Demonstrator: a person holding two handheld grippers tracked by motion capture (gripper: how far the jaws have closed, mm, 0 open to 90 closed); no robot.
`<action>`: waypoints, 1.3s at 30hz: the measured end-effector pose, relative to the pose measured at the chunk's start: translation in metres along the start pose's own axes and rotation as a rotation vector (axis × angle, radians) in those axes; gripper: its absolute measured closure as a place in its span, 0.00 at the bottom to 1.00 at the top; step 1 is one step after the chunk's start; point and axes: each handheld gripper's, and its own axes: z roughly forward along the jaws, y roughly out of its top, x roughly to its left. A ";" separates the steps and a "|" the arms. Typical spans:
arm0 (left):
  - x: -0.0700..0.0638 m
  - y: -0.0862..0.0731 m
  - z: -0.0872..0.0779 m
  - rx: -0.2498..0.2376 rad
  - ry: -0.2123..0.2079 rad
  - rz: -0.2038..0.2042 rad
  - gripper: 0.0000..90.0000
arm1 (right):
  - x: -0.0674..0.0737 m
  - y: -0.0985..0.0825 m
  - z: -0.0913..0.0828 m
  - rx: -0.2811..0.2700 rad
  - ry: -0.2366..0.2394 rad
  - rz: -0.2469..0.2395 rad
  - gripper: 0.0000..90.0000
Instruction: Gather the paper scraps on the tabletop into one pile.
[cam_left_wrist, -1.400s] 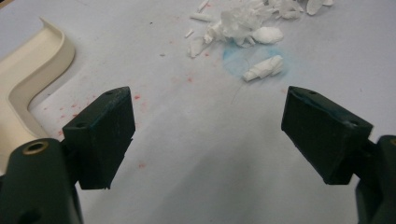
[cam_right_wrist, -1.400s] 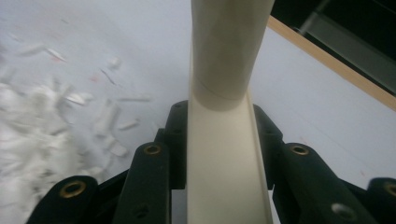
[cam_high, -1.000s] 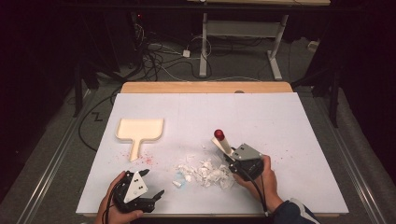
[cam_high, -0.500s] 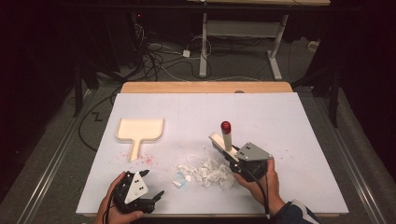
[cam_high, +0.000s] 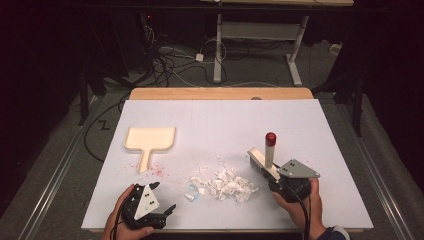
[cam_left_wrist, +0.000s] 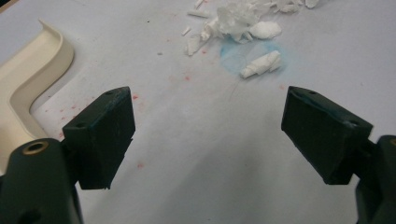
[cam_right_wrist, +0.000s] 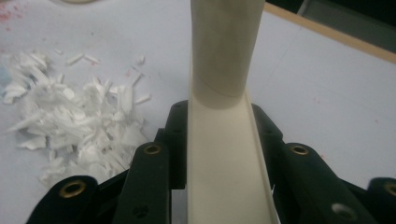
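Note:
A cream hand brush with a red-capped handle stands tilted just right of a pile of white paper scraps. My right gripper is shut on the brush's flat back. In the right gripper view the cream brush runs up between the jaws of the right gripper, with the scraps to the left. A cream dustpan lies at the left of the white board. My left gripper rests near the front edge, open. Between the jaws of the left gripper is only bare board.
The white board lies on a wooden table. Red specks dot the board near the dustpan's handle, and a faint blue smudge lies under one scrap. Beyond the table, cables and desk legs stand on the floor.
My right gripper has carried the brush to the right and a little up, away from the scrap pile, with the handle now more upright. The left gripper has stayed where it was.

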 end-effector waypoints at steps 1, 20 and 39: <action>0.000 0.000 0.000 0.000 -0.001 0.001 0.18 | 0.001 -0.002 0.003 0.011 -0.004 0.001 0.75; 0.000 0.000 0.001 -0.003 -0.009 -0.005 0.19 | 0.071 0.010 0.023 -0.018 0.035 0.042 0.75; 0.000 -0.001 0.000 0.002 -0.005 -0.006 0.19 | 0.067 0.038 0.039 -0.108 0.058 0.031 0.75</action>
